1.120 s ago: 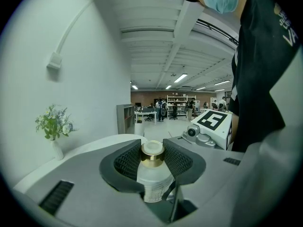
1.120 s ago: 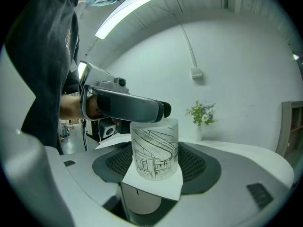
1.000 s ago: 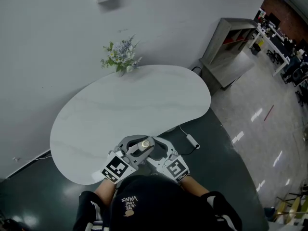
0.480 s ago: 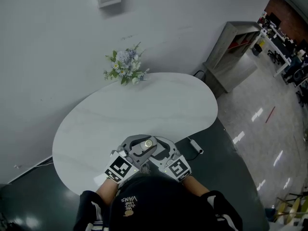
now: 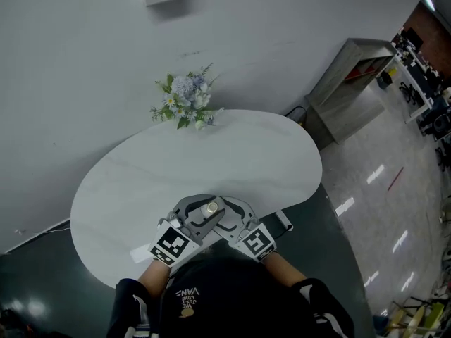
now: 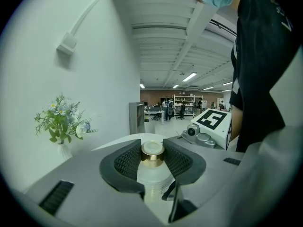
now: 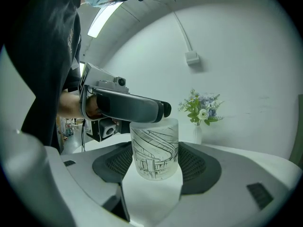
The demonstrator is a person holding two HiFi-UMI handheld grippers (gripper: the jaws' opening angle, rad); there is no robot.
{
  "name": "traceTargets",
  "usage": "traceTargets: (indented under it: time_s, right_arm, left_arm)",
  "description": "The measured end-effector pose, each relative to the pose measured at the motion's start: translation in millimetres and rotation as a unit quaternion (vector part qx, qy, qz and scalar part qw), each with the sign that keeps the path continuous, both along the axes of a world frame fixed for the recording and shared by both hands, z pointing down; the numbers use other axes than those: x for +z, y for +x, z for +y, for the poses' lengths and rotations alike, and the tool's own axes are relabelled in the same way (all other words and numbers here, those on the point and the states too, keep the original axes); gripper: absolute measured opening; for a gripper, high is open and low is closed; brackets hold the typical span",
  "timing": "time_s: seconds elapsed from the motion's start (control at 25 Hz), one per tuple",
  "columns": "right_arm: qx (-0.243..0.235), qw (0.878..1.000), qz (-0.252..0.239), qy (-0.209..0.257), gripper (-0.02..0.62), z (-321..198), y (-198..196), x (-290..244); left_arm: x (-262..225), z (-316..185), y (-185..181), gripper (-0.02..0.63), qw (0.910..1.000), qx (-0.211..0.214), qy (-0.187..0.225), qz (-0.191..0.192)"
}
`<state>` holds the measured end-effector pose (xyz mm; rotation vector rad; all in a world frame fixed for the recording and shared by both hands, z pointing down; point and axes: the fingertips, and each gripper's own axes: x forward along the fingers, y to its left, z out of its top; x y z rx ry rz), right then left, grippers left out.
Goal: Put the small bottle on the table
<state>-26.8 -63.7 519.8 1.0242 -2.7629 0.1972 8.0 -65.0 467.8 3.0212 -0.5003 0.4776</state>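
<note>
Holds the small bottle (image 5: 211, 207) by its gold cap (image 6: 152, 154) in the left tongs (image 6: 152, 161), pads (image 6: 127, 162) pressed to either side of it. Stands upright, long axis vertical, over the near edge of the surface (image 5: 211, 146), right between both tongs, so neither hand nearer. Grips the frosted, line-drawn body lower down in the right tongs (image 7: 155, 164), pads (image 7: 194, 163) flush on its walls. Calls, most likely, for a straight move down onto the bare white top just ahead, well apart from the flowers (image 5: 184, 103) at the far edge. Cannot tell from any view whether the base already touches the surface: hidden under the tongs from the head, cut off by the tongs' own bodies from below. Hides the near rim under the person's head (image 5: 211, 294) too.
</note>
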Motion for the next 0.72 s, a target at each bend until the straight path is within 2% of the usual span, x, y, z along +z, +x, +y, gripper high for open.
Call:
traceTargets:
  time_s: [0.28,0.72]
  right_arm:
    - [-0.054,0.999,-0.001,-0.004,0.265,-31,18,7]
    - [-0.104,0.995,0.003,-0.007,0.265,-71,40,26]
  left_arm:
    - [5,-36,17,0.16,0.9983,-0.058,-0.005,0.0]
    - [25,-79,39,0.158,0.9942,-0.107,-0.012,0.0]
